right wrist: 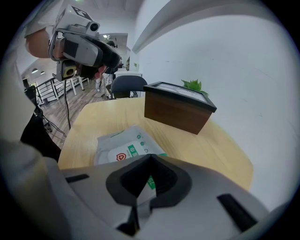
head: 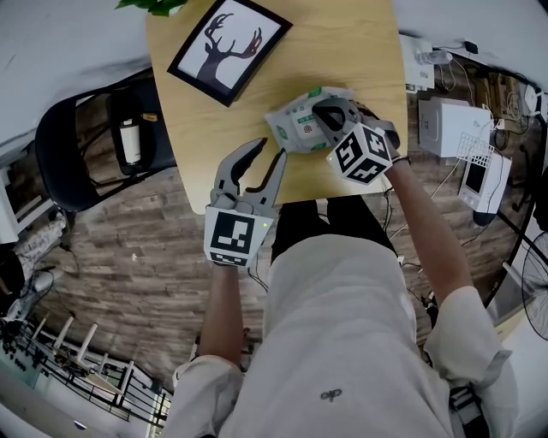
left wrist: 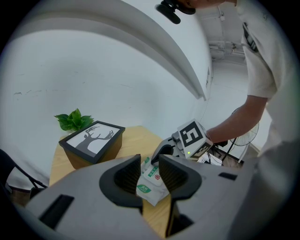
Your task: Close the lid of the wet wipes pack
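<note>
The white and green wet wipes pack point(head: 294, 126) point(left wrist: 149, 186) point(right wrist: 121, 147) lies on the round wooden table point(head: 360, 51), near its front edge. My right gripper point(head: 319, 110) point(right wrist: 149, 157) comes down on the pack's right end. Its jaws are closed tip to tip, and a thin white and green flap of the pack shows in the hollow between them. My left gripper point(head: 270, 152) point(left wrist: 149, 162) hangs at the table's front edge, left of the pack and short of it. It stands open and holds nothing, and the pack shows through its gap.
A black-framed deer picture point(head: 227, 47) point(left wrist: 91, 140) point(right wrist: 178, 110) stands at the back of the table with a green plant point(head: 154, 7) behind it. A dark chair point(head: 94, 145) is on the left. White boxes and cables point(head: 458, 128) lie on the floor to the right.
</note>
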`<state>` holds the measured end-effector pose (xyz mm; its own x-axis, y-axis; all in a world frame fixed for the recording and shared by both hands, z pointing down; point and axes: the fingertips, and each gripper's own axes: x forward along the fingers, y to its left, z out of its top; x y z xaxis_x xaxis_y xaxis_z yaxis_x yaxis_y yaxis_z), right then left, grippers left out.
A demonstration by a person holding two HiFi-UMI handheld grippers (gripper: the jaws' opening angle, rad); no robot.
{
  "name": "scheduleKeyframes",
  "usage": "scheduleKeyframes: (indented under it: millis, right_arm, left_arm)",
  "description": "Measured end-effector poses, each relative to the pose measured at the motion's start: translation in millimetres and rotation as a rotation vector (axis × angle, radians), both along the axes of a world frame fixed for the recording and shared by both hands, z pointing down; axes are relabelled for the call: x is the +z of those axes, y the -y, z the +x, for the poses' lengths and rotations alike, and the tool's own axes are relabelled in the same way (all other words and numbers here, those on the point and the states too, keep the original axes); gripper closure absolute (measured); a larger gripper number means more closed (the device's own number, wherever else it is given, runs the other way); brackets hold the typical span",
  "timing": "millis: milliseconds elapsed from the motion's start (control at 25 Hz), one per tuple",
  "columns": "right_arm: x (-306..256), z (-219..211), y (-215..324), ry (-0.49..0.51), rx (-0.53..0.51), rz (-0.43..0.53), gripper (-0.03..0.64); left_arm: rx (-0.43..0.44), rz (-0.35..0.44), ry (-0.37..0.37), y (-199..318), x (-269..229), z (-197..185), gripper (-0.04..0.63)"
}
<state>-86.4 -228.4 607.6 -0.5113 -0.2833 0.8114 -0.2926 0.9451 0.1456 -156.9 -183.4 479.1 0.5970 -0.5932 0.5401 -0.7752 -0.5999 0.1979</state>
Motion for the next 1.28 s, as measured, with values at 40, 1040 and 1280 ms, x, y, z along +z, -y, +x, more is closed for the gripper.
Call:
scheduleKeyframes:
  millis: [40,1040,1280]
  right_arm:
    - [0.7,-1.6,-0.4,-0.003,-0.006,0.000,0.618]
    - [-3.6,-8.0,4.0,0.034,0.076,0.000,0.618]
    - [-29.7,4.8,-0.6,0.094,0.140,0.018,0.618]
  left_arm:
    - [-0.002,-0.001,0.001,-0.3,0.2,-0.7,0.476]
    - [-0.020,0.017,-0.002,-4.8,-0.9,-14.3,0.476]
    - [-0.012,0.027,-0.002,-7.1,-5.7,-7.8,0.476]
